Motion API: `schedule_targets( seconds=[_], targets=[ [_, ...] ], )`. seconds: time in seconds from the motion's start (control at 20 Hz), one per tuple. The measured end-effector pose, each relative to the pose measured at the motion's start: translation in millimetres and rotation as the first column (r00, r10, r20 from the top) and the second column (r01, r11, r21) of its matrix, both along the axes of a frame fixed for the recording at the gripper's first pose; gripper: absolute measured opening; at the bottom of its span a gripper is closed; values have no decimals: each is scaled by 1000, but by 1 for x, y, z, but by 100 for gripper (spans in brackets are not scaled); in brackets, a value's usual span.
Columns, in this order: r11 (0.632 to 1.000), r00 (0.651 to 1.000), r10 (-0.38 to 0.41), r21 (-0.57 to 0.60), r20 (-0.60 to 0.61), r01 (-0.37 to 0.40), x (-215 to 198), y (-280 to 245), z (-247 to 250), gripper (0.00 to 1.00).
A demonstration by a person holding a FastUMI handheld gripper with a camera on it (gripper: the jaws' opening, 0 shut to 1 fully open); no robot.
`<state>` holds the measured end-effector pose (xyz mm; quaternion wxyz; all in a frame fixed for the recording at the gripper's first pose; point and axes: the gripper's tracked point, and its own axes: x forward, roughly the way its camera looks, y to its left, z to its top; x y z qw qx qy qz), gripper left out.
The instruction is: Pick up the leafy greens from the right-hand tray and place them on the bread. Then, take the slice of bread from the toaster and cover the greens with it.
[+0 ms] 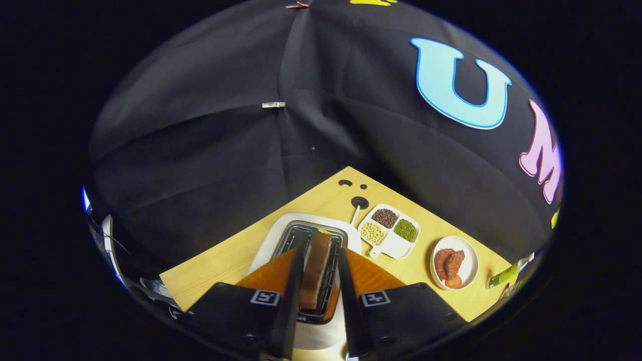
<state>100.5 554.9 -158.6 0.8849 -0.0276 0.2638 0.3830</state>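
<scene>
I have the claw (pixel 321 260) low in the middle of the frame, and its 2 fingers stand on either side of the slice of bread (pixel 317 268) that sticks up on edge out of the toaster (pixel 281 235). The fingers look very close to the slice's 2 flat faces, but I cannot tell from here whether both are actually pressing on it, so I can't say if the grip is made. The slice is brown along its top edge and sits in the right-hand slot of the toaster; the slot to its left shows dark wire guides. The toaster is white with a dark top, and it stands on a light wooden table (pixel 225 260) that runs up toward the centre of the frame.

Just right of the toaster, in the lower middle, is a white divided dish (pixel 396 245) with a short handle. I count 3 filled compartments: dark brown beans at the top, pale yellowish beans on the left, green beans on the right. Further right, toward the lower right, a round white plate (pixel 470 260) holds reddish-brown lumps of food. Beyond that plate, at the table's right edge, lies a green bottle-like thing (pixel 506 275) I can't make out clearly.
</scene>
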Motion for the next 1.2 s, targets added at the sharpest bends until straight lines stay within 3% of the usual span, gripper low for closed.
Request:
schedule_targets(
  seconds=[0.1,0.15,0.2,0.4,0.65,0.9,1.2],
  targets=[
    [999,1000,-17,-34,-23,16,2,-4,-10,27],
    [999,999,-12,-46,-35,11,1,-4,-15,23],
    [1000,999,6,-28,-46,-7,-2,0,-15,24],
    [999,997,43,26,-57,-42,-10,-1,-2,13],
    [990,999,17,142,-46,-11,-4,-28,43,13],
    [973,1000,-15,232,7,13,0,-88,92,13],
    [957,992,-125,263,-2,121,-3,-188,84,13]
  ],
)
